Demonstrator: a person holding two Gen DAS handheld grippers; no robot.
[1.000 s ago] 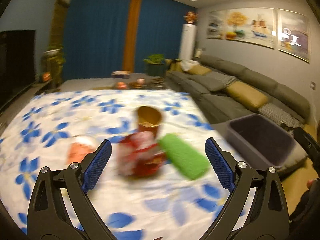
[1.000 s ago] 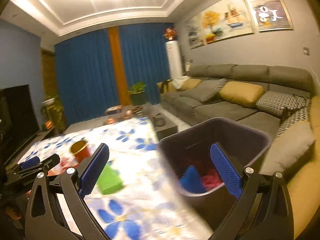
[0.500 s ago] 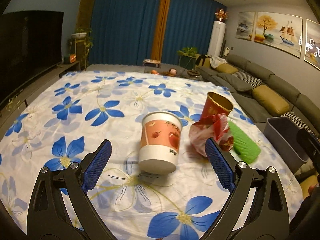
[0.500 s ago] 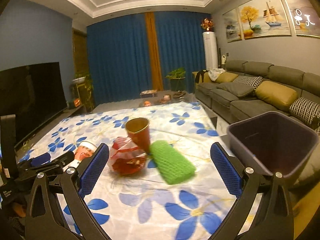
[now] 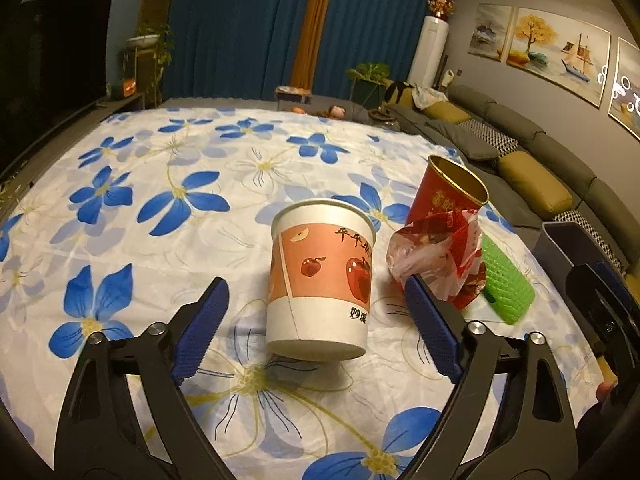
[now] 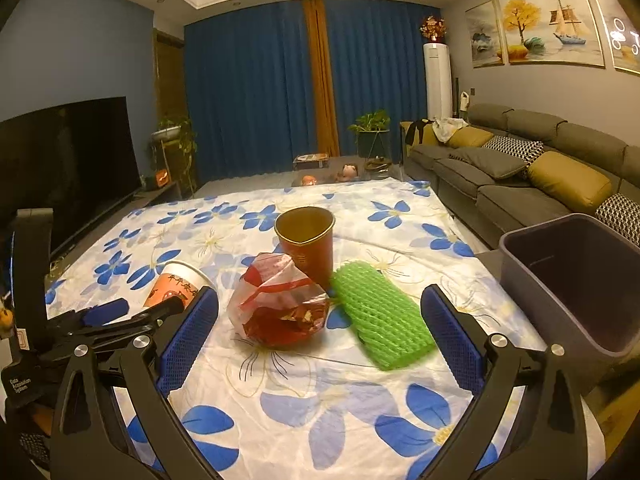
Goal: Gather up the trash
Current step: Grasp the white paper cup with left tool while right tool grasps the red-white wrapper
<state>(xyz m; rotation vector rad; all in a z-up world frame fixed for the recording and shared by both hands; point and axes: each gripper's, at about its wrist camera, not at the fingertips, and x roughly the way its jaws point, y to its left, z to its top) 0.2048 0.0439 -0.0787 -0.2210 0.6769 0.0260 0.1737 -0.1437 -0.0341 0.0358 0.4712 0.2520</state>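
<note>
Left hand-held gripper (image 5: 316, 332) closing, apple cup (image 5: 320, 280) between jaws, untouched.

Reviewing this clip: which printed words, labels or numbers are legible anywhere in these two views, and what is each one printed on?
"平平安" (further characters unclear): black script on the apple-print paper cup, upper band.
"妙源", uncertain: small black print on the same cup's white lower band.
Gold characters on the red paper cup: too blurred to read.
"Data Acquisition System", roughly: white label on the left claw's handle in the right wrist view, very small.
Crumpled red snack bag: no legible text.
</note>
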